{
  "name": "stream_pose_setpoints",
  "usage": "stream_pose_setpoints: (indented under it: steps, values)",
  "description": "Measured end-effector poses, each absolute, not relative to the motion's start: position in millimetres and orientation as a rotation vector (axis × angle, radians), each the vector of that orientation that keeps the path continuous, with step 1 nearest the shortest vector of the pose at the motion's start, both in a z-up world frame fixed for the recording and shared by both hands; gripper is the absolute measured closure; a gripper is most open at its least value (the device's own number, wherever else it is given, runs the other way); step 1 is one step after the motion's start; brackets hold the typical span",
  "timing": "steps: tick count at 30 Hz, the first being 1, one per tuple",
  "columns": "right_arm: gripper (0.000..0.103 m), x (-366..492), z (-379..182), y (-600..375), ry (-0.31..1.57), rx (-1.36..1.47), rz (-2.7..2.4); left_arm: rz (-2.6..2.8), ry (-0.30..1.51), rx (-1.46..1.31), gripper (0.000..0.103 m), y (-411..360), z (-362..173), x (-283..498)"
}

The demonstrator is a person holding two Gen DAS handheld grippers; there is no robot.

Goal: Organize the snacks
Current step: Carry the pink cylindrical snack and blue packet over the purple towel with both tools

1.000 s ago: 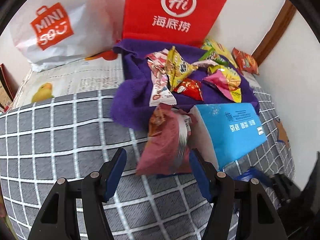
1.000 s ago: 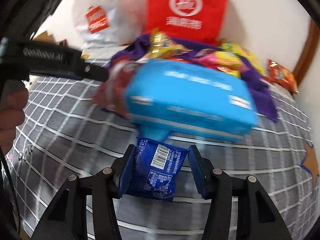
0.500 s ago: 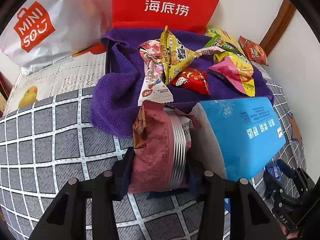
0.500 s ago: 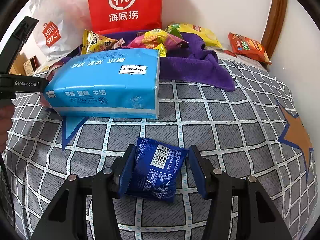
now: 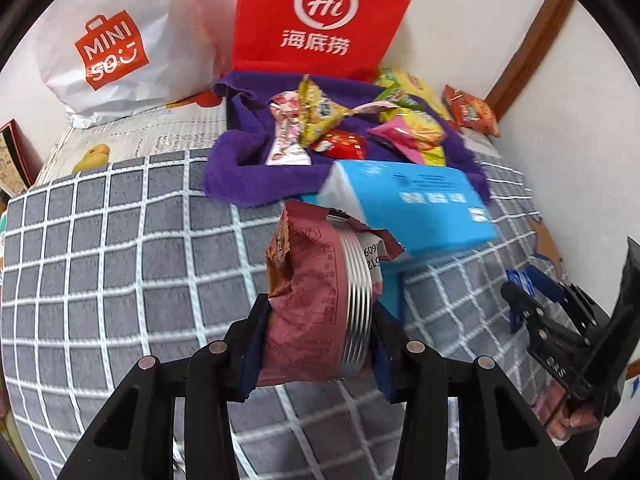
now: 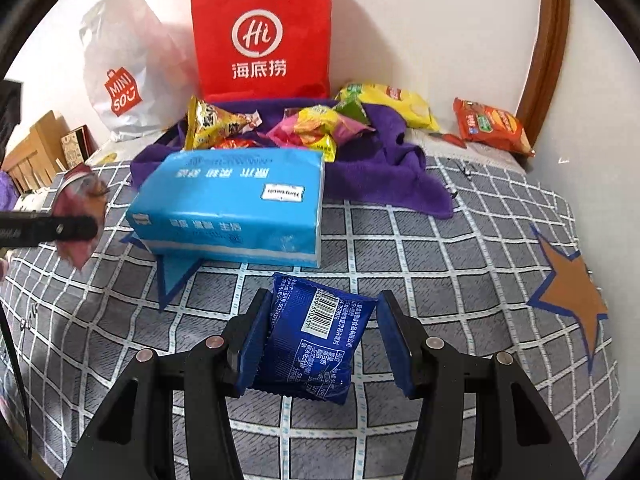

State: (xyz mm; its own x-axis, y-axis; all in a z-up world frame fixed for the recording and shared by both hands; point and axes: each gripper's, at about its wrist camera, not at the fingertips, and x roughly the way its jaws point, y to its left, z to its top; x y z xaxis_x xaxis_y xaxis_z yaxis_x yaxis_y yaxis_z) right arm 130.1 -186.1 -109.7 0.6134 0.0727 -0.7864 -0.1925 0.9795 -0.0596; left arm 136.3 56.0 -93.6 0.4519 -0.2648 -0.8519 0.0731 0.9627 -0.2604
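Left gripper is clamped on a maroon snack packet, both pads pressed into its sides; the packet is lifted above the grey checked blanket. Right gripper has a dark blue snack packet between its pads: the left pad touches it, while the right pad shows a small gap near the tip, so I cannot tell whether the grip is firm.

Only the left wrist view shows the right gripper from outside, at the frame's right edge, with the person's fingers on it. Only the right wrist view shows the orange star patch and the full blue tissue pack lying on the blanket. Loose snacks sit on the purple towel before the red paper bag and white Miniso bag.
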Motion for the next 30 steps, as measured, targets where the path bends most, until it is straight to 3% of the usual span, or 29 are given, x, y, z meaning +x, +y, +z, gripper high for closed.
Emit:
stream_pose_setpoints:
  steps: [13,30]
  values:
    - [0.05,131,-46,-181,0.816,-0.135,0.146,-0.284,1.026,-0.192,0.061,32,-49,127]
    - [0.05,182,2,-169,0.752,-0.128,0.171,-0.24,0.925,-0.195,0.061,42,4,175]
